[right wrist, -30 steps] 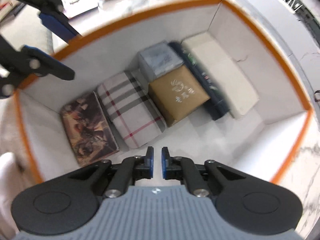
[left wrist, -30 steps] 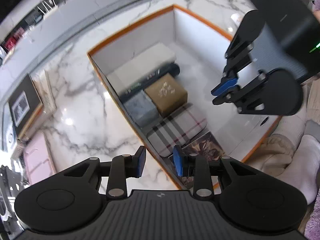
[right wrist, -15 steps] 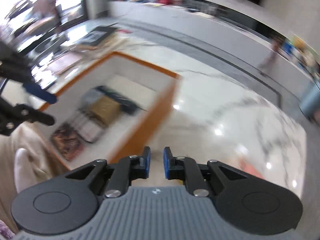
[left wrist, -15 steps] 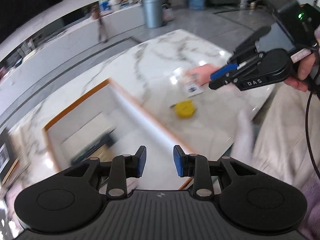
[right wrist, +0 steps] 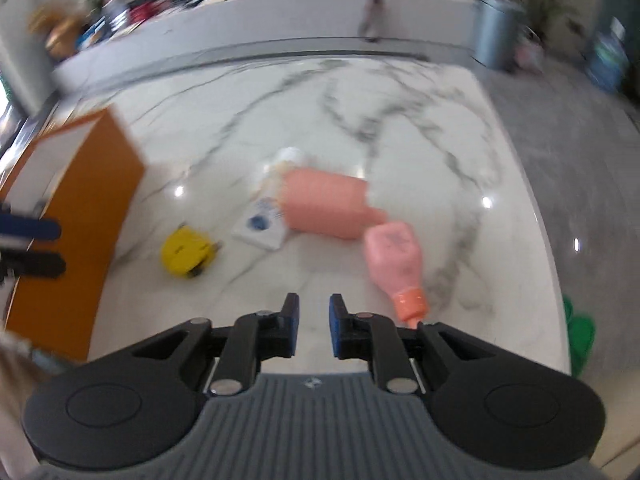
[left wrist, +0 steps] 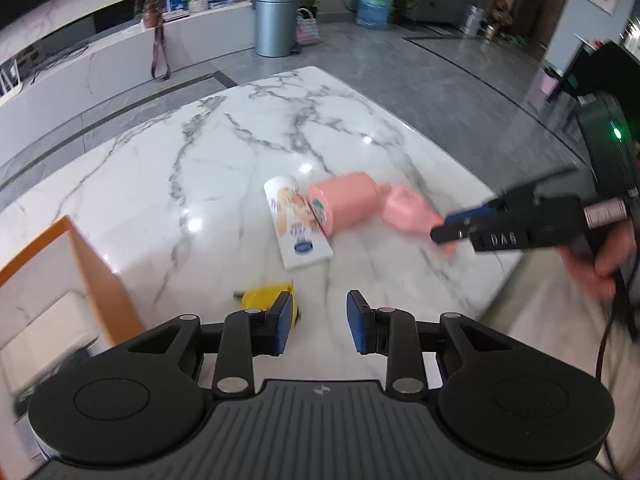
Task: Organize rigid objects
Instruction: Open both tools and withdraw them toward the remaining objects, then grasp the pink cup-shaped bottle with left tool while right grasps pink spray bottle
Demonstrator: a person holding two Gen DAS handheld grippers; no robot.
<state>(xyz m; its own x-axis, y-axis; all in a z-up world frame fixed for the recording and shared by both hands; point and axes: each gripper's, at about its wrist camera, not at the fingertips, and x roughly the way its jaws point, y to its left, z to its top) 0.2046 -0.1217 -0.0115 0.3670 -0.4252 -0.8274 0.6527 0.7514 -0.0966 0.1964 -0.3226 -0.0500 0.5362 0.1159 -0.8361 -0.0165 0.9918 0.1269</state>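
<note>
Both empty: left hand-held gripper [left wrist: 318,322] part-open, right hand-held gripper [right wrist: 313,326] just widening, narrow; a clipped pink bottle [right wrist: 394,254] could roll off the tabletop [right wrist: 248,120].

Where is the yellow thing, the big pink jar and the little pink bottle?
yellow thing [right wrist: 185,253], right wrist view, middle of its yellow top.
big pink jar [left wrist: 347,205], left wrist view, its round side.
little pink bottle [right wrist: 394,254], right wrist view, middle of its body.
</note>
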